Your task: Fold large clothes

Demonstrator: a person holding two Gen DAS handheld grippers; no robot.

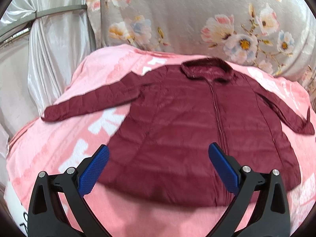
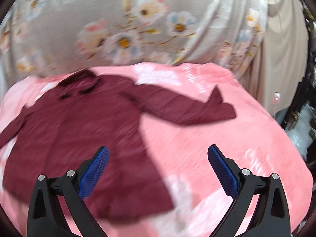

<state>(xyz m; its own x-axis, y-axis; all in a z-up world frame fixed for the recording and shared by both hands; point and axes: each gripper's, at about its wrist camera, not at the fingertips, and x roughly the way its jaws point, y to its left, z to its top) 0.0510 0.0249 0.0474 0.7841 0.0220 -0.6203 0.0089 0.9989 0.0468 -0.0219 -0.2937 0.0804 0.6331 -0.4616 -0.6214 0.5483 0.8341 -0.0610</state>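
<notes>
Closest to you, your left gripper (image 1: 158, 155) has its blue pads (image 1: 92, 172) spread wide with nothing between them, poised above the lower half of the jacket (image 1: 177, 128). Your right gripper (image 2: 158, 156) is equally released and empty; its left pad (image 2: 93, 174) sits over the jacket's (image 2: 79, 138) hem side, its right pad over bare blanket (image 2: 227, 134).

The jacket is dark red, zipped, and lies front up, spread flat on the pink blanket (image 1: 59, 148) (white patches show in the pink). Its collar (image 1: 207, 69) points away from you, toward the floral cloth (image 1: 197, 15) hanging behind the blanket. The zip (image 1: 217, 114) runs straight down from the collar. One sleeve (image 1: 88, 102) stretches out from the jacket's left shoulder, lying flat on the blanket. The other sleeve (image 2: 187, 104) reaches out from the right shoulder, and its cuff end (image 2: 217, 96) looks turned up or twisted; the right view is blurred, so you cannot tell exactly how.

Beside the floral cloth, a pale curtain (image 1: 49, 39) hangs, tied with a band.
</notes>
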